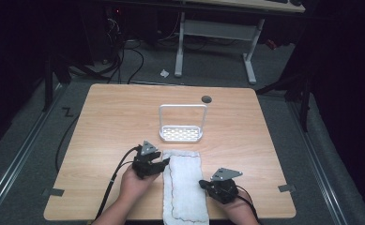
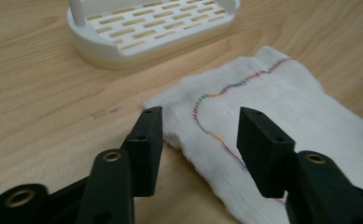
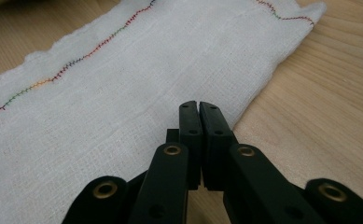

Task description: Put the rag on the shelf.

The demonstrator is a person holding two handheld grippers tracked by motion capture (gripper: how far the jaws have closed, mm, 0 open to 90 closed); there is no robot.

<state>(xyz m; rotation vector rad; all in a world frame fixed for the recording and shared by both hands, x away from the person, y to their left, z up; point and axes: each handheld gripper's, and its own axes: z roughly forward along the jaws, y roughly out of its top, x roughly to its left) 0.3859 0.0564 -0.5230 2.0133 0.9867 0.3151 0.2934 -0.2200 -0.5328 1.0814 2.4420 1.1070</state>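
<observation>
Wood tabletop (image 1: 110, 122), dim room behind. Left gripper (image 2: 200, 128) released, jaws wide, straddling the near corner of the white cloth (image 2: 272, 102) without pinching it. Right gripper (image 3: 198, 108) clenched, nothing visibly pinched, tips over the cloth's edge. White slotted rack (image 1: 181, 133) sits just beyond the cloth's far end.

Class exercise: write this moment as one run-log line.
left gripper: open above cloth corner | right gripper: shut at cloth edge | rack: untouched
</observation>
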